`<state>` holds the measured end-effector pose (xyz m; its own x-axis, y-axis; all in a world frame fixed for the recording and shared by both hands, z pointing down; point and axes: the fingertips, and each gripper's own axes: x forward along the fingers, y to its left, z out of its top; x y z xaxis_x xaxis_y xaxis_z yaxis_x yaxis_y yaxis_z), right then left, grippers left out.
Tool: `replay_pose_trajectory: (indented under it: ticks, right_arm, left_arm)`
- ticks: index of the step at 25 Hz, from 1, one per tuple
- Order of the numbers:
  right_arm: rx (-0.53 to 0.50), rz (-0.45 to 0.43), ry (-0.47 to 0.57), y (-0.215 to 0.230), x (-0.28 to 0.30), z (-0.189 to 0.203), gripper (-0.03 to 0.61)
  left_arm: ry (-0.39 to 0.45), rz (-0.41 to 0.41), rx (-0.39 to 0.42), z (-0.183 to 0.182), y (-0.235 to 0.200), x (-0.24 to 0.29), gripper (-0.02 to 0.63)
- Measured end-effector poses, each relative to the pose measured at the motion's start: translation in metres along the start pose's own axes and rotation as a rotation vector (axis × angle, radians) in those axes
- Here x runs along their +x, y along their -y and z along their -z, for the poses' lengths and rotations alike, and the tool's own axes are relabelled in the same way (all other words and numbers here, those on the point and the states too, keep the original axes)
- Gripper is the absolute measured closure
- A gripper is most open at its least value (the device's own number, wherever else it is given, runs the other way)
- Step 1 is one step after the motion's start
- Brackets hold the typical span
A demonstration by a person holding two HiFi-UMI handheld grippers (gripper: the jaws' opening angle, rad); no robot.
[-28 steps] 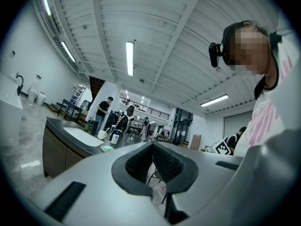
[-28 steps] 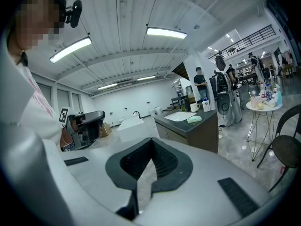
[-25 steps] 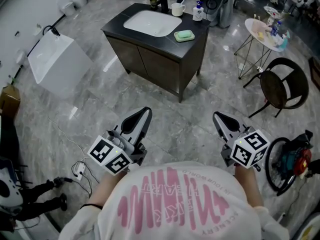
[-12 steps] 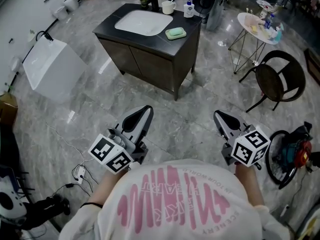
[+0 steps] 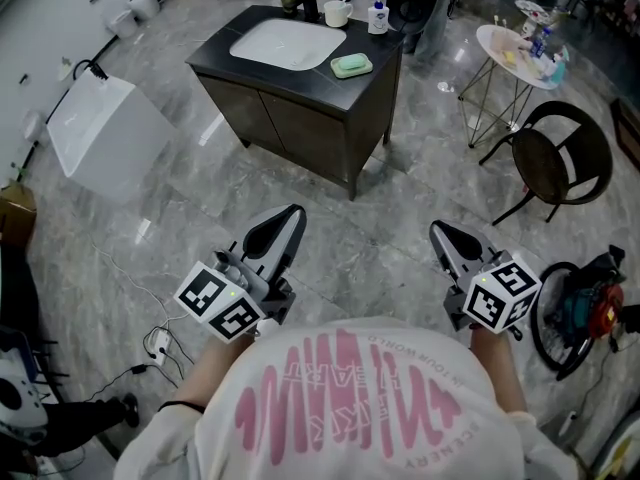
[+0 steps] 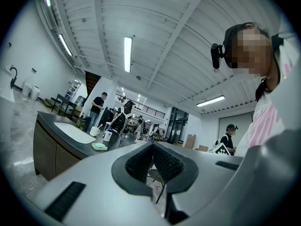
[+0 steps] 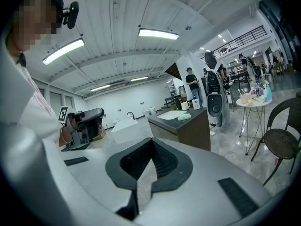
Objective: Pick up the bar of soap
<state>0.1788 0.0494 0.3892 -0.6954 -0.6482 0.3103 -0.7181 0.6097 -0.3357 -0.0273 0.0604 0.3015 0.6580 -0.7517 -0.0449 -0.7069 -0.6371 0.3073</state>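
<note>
The pale green bar of soap lies in a dish on the dark countertop of a sink cabinet, far ahead of me across the floor. It also shows small in the left gripper view, soap, and in the right gripper view, soap. My left gripper is held low in front of my body, shut, with nothing between its pads. My right gripper is held level with it to the right, also shut and empty. Both point toward the cabinet and are far from it.
On the counter are a white basin, a white mug, a pump bottle and a dark faucet. A white round side table and a black chair stand right. A white box and floor cables lie left.
The cabinet has slid a little up and left in the head view. Both grippers stay shut and in nearly the same place.
</note>
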Motion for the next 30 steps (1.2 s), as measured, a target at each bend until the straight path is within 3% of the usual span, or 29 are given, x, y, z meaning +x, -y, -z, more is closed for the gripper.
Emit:
replay_pose_trajectory:
  ticks: [30]
  right_arm:
    - [0.112,0.013,0.008,0.025,0.015,0.017,0.572]
  left_arm:
    - [-0.077,-0.005,-0.032,0.012,-0.024,0.019,0.606]
